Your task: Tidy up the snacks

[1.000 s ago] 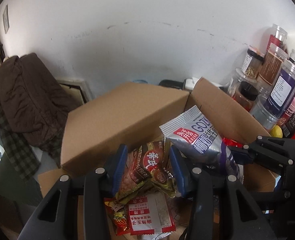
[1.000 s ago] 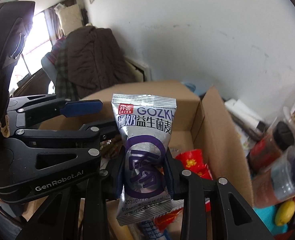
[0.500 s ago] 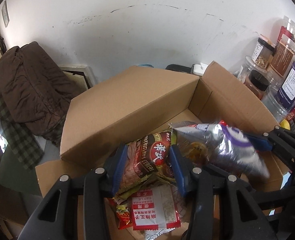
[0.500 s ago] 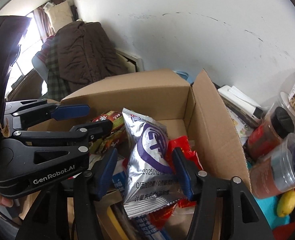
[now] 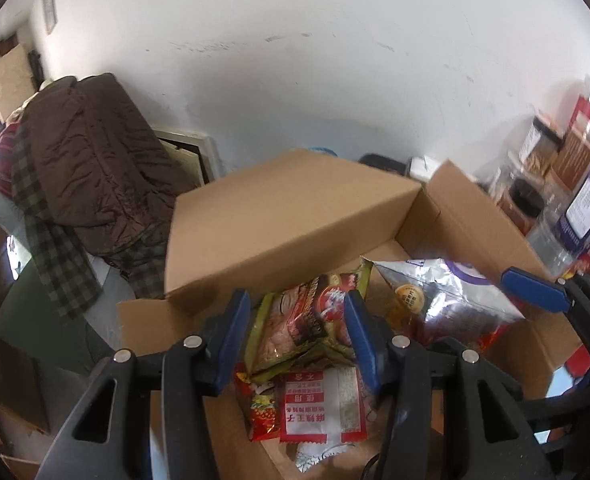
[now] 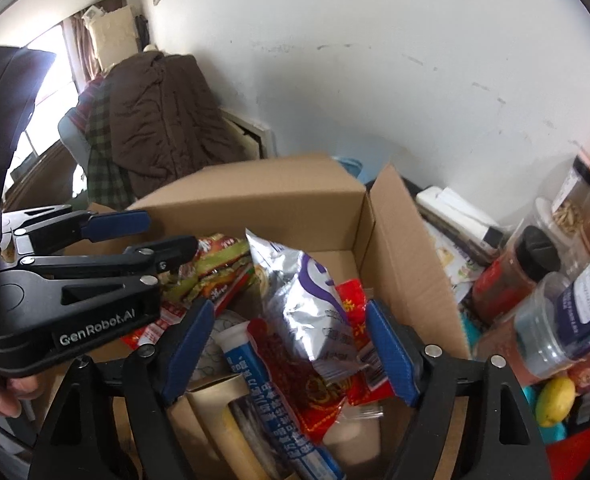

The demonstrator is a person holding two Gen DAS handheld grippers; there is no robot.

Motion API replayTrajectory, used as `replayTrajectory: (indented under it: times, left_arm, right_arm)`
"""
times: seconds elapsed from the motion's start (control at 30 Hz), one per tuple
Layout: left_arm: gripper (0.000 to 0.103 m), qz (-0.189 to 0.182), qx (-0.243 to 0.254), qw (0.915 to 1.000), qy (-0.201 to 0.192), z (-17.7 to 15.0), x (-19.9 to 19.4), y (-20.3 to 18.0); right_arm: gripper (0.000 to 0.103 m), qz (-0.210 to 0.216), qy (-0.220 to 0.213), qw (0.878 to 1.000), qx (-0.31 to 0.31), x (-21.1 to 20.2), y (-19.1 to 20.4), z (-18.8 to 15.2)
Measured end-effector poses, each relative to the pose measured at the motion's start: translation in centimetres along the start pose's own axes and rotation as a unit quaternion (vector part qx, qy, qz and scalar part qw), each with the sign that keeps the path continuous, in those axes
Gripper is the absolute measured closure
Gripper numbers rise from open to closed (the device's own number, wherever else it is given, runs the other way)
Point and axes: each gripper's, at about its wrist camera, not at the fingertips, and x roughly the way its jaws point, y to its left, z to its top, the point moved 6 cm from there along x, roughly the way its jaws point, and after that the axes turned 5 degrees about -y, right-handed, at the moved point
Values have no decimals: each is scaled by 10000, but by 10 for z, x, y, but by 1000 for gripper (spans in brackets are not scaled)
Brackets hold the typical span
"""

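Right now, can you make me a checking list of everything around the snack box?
Surface: cardboard box, open, snacks piled inside; no bare tabletop seen.
Job's things: silver packet lying on the pile; green-red packet beside it; red-white sachet nearer.
Clutter: jars and a yellow round thing right of the box.
Grippers: left gripper and right gripper open, jaws just been opening; green-red packet between the left's, silver packet between the right's, neither looks pressed.
Cables: nothing seen.
Surroundings: white wall; brown coat draped over a chair.
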Motion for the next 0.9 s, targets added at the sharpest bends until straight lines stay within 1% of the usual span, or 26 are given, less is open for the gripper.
replayTrajectory:
  times: [0.13, 0.23, 0.53, 0.67, 0.8, 0.9]
  left_arm:
    - [54, -45, -102, 9998, -194, 5, -24, 3]
    - [54, -78, -79, 9992, -372, 11, -46, 1]
    - [54, -147, 4, 9954, -949, 25, -115, -6]
    - [54, -206, 31, 9923, -1219, 26, -151, -10]
    - [54, -284, 21, 9897, -1403, 22, -181, -13]
    - [54, -271, 90, 9883, -1500, 15, -201, -20]
  right_arm:
    - [24, -18, -188, 9998, -1, -14, 2, 8]
    - [24, 16, -398, 9992, 6, -31, 5, 15]
    - [24, -126, -1013, 9947, -158, -96, 17, 36]
    - [24, -194, -1257, 9916, -214, -128, 23, 40]
    - [22, -251, -1486, 9883, -249, -160, 29, 40]
    - [21, -340, -1661, 9851, -283, -182, 32, 37]
